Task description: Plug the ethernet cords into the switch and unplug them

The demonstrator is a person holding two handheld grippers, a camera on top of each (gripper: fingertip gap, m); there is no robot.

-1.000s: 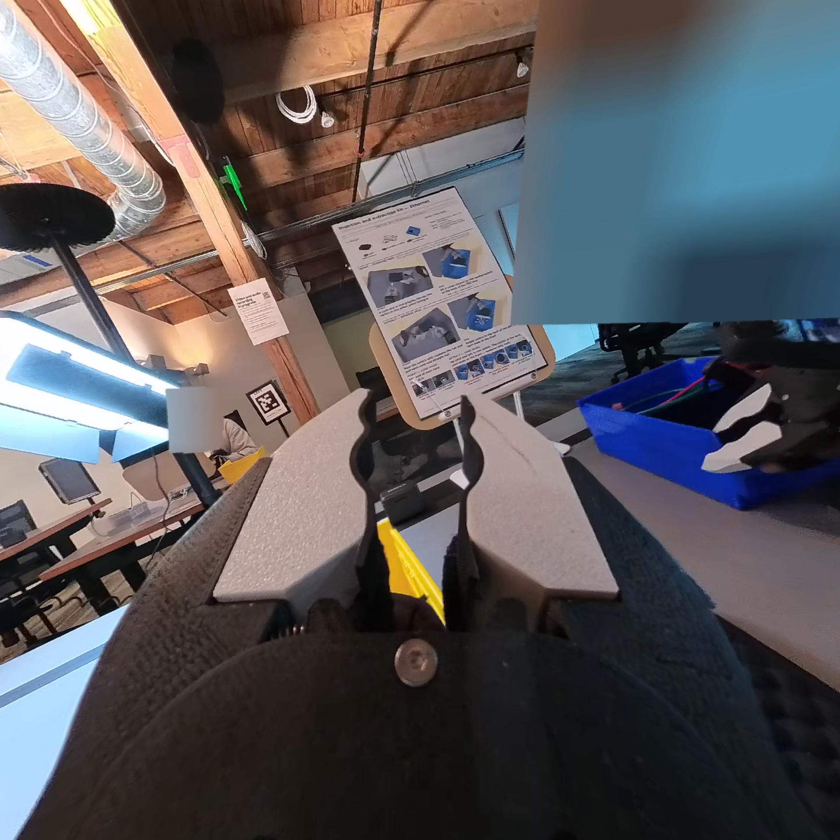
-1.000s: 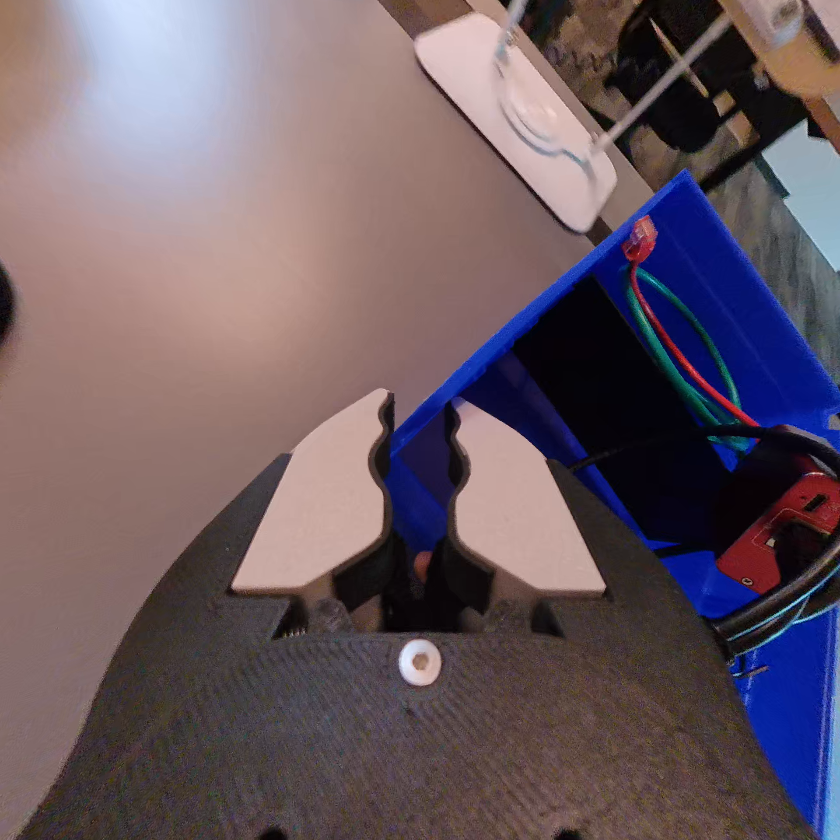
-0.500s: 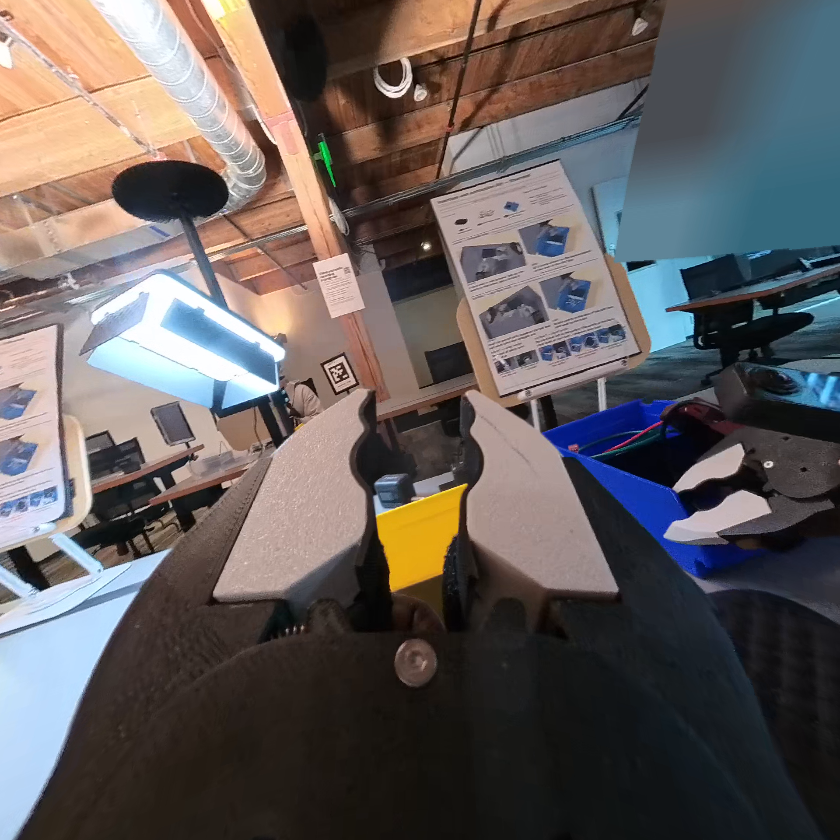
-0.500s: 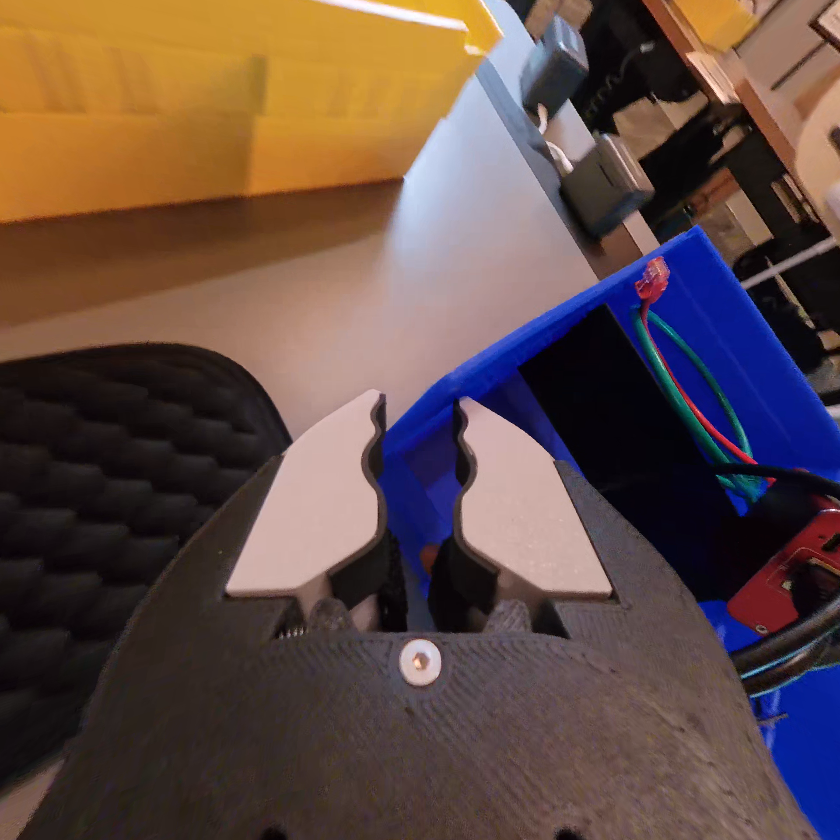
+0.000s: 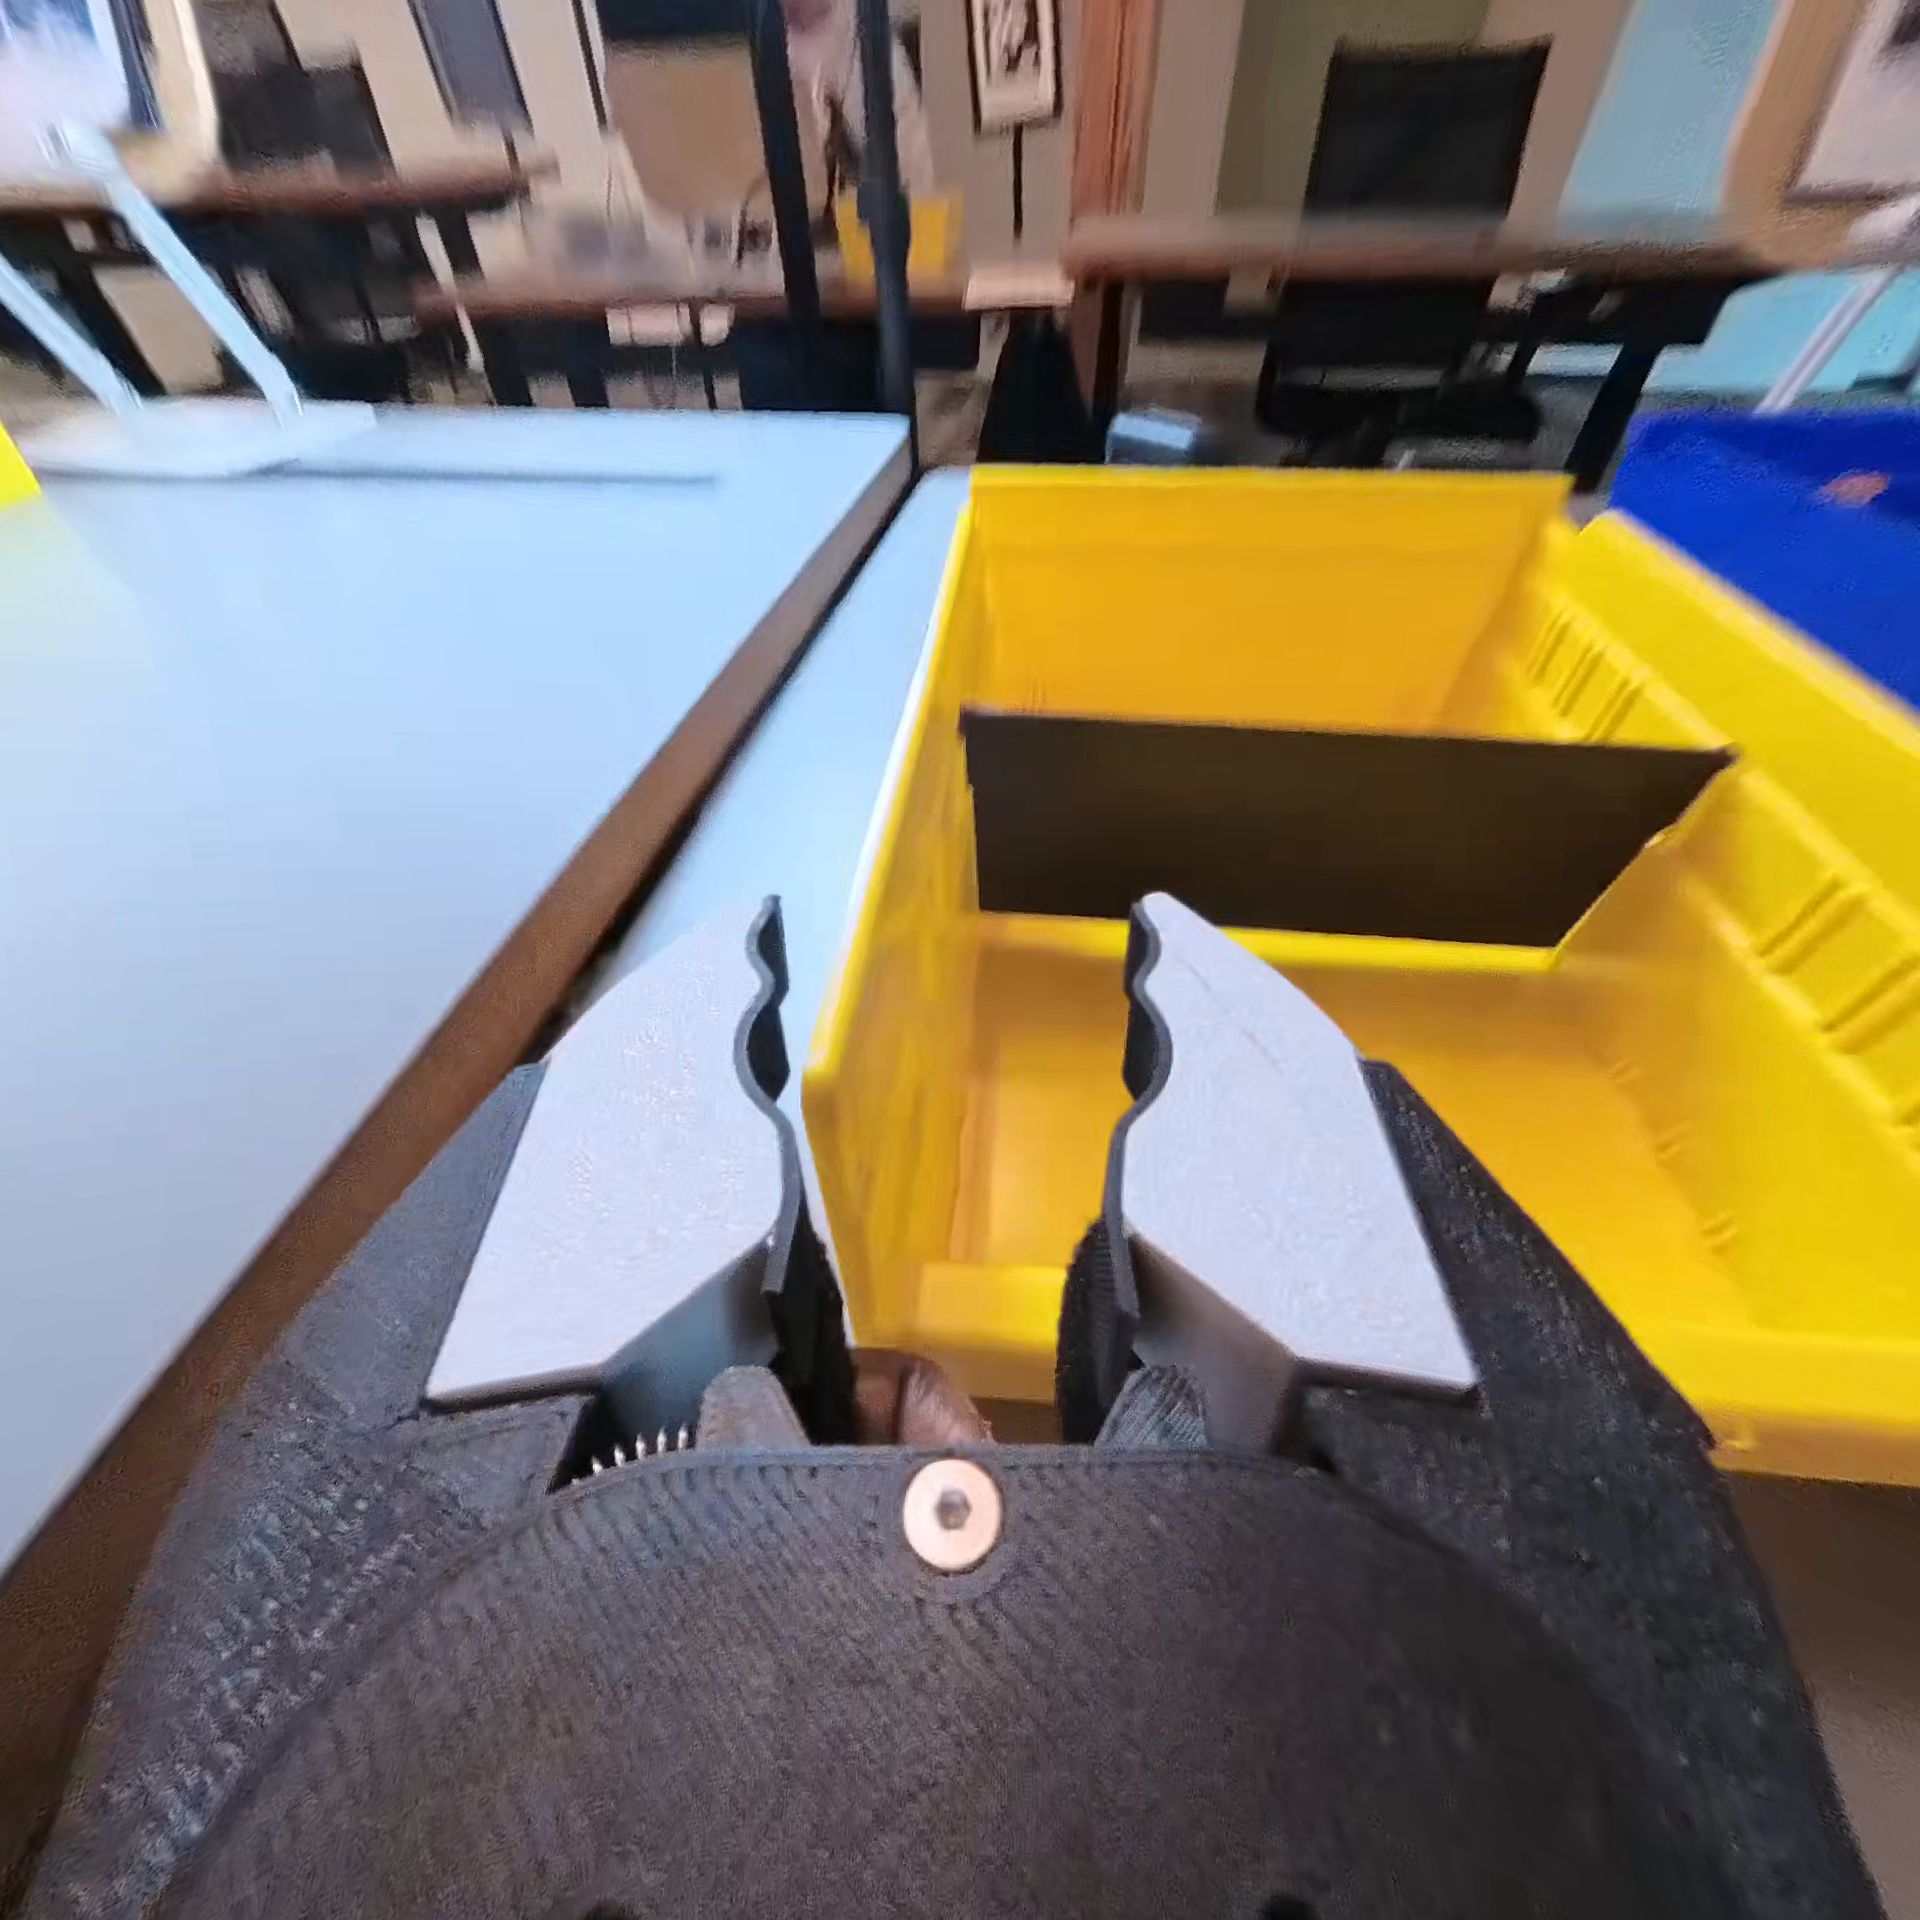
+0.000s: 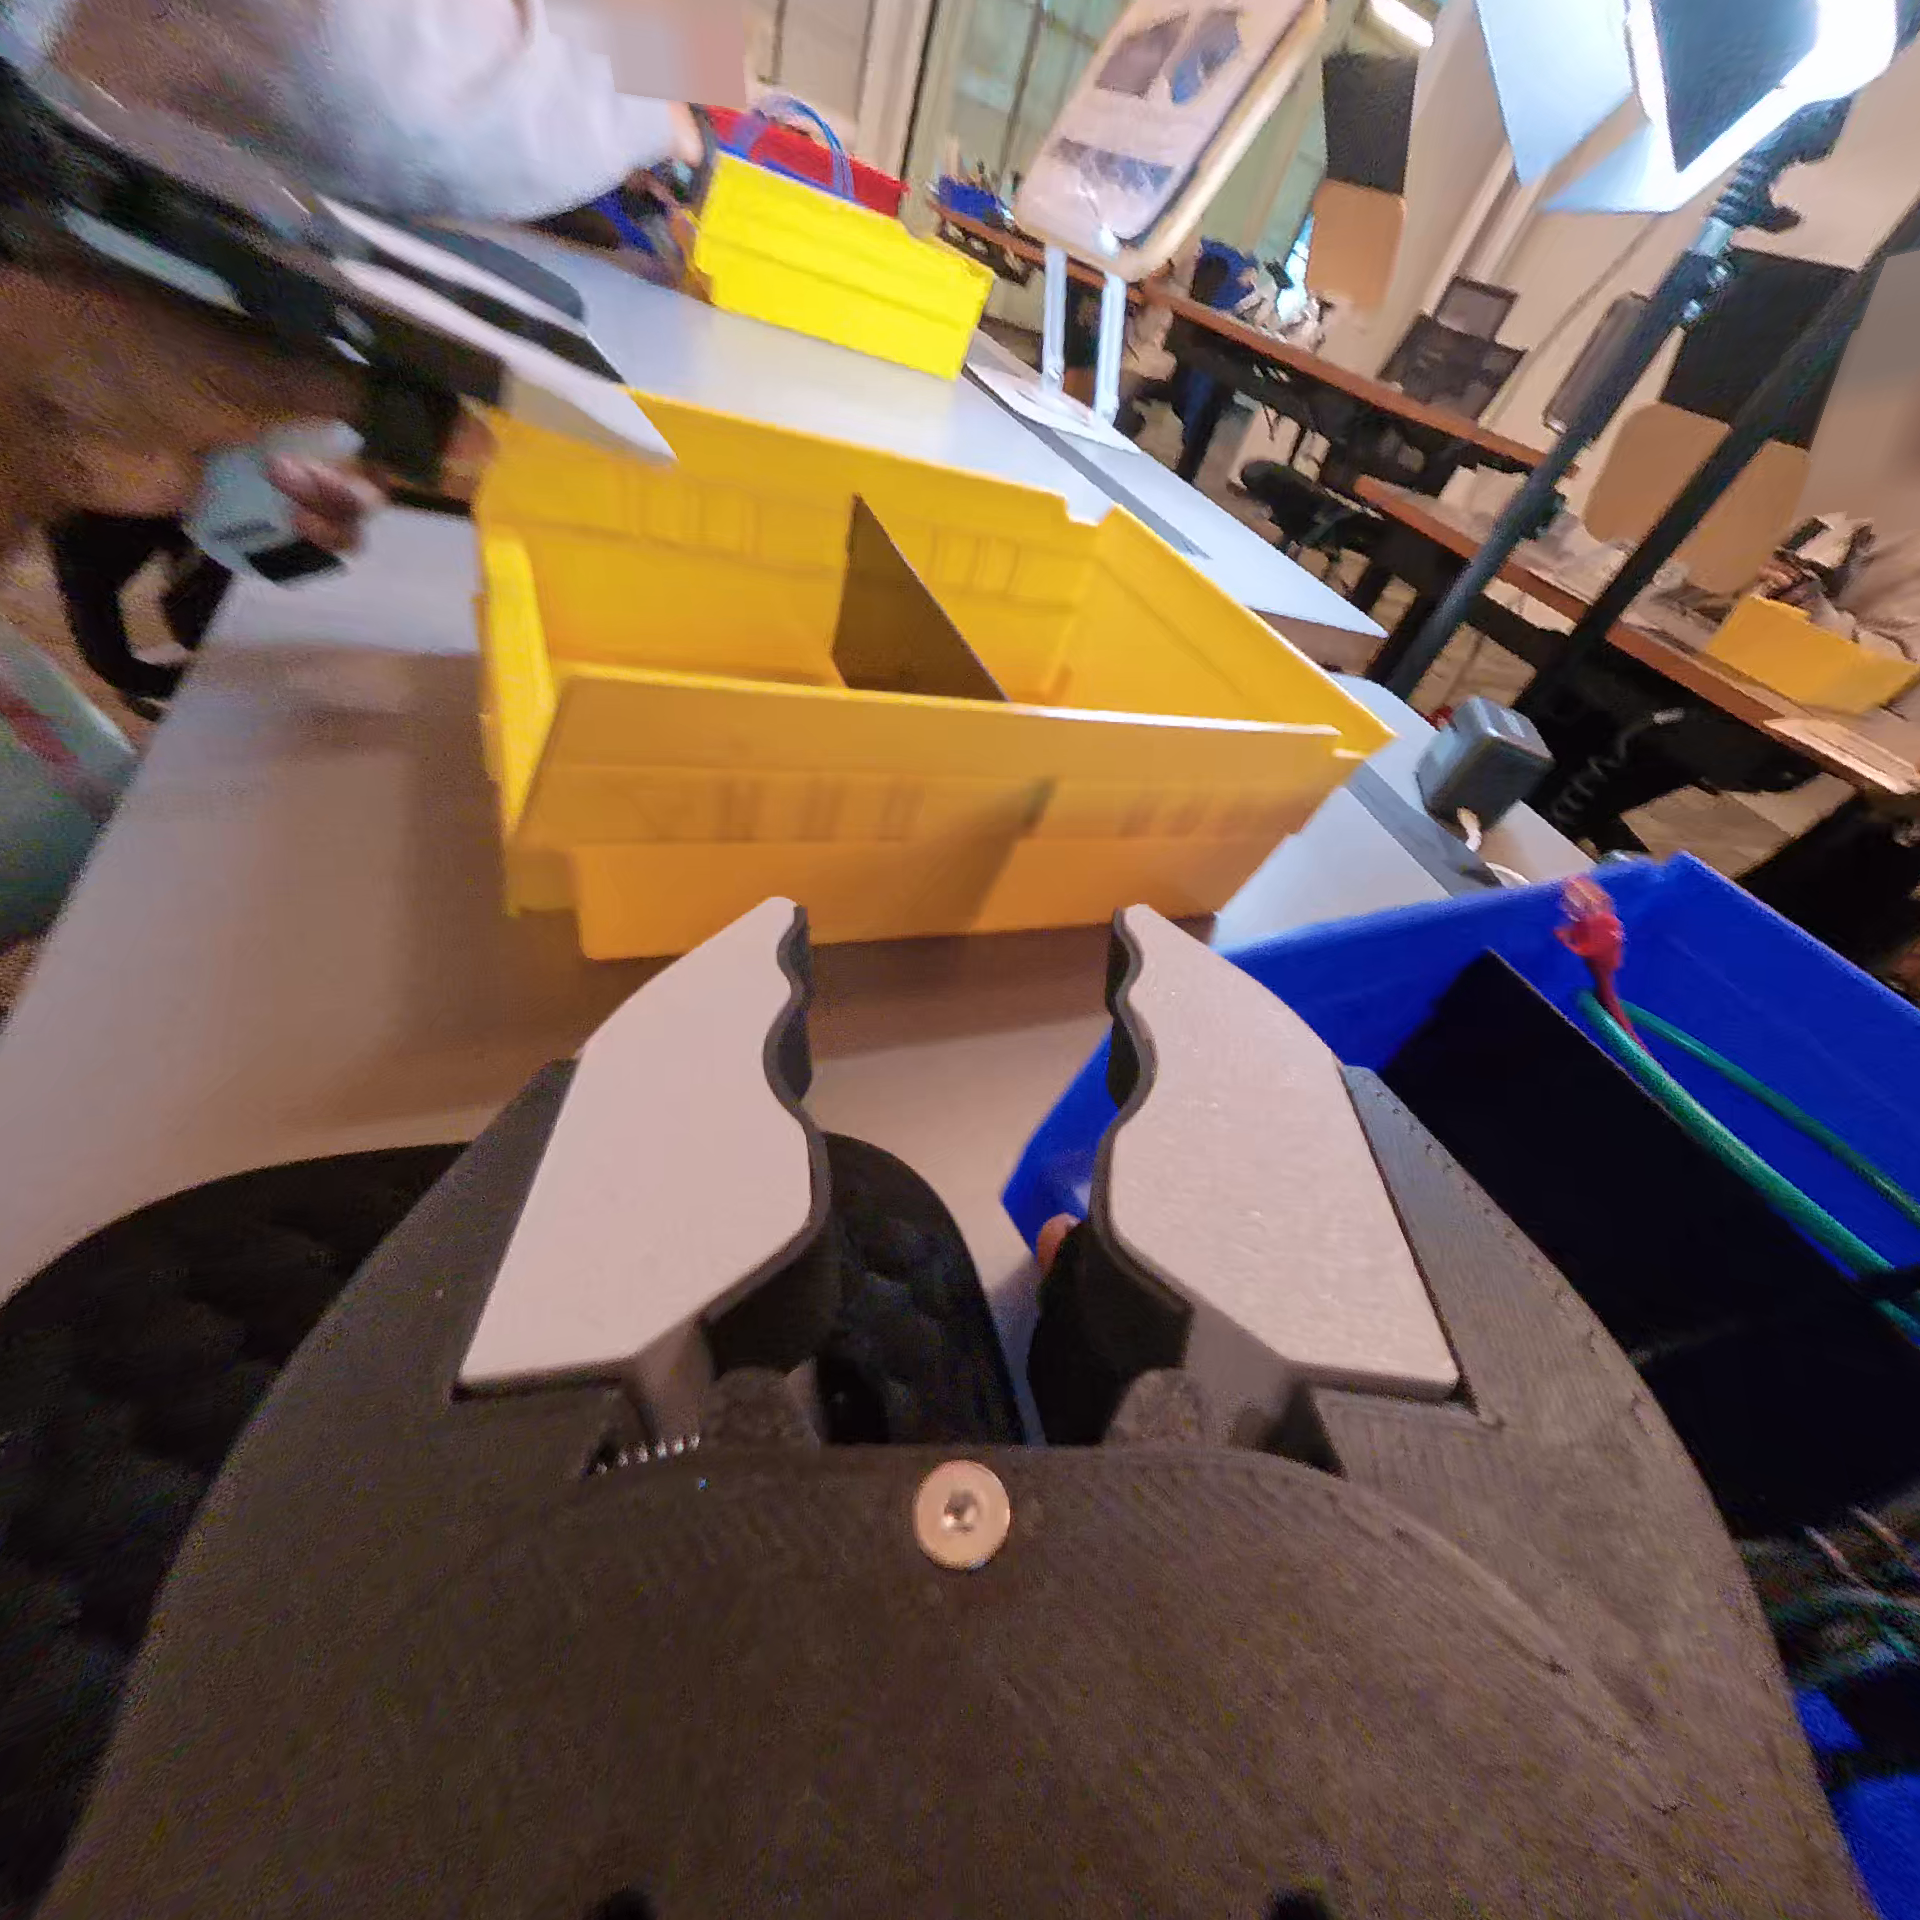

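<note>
On the table [image 5: 790,727], one yellow bin [image 5: 1351,1091], one blue bin [image 6: 1714,966]; both claws [image 5: 951,935] [image 6: 956,935] apart, empty.

Black hand-held gripper [image 5: 954,925], grey fingers [image 5: 644,1153], silver screw [image 5: 952,1522]

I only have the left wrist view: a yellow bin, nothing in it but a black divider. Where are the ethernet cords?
Observer: In the blue bin beside the yellow one: a green cord, with a red plug up at the bin's far rim.
Operator: Is the right gripper on one?
Observer: No. The right gripper is open and empty, pointing at the bare table just outside the blue bin's near corner.
</note>
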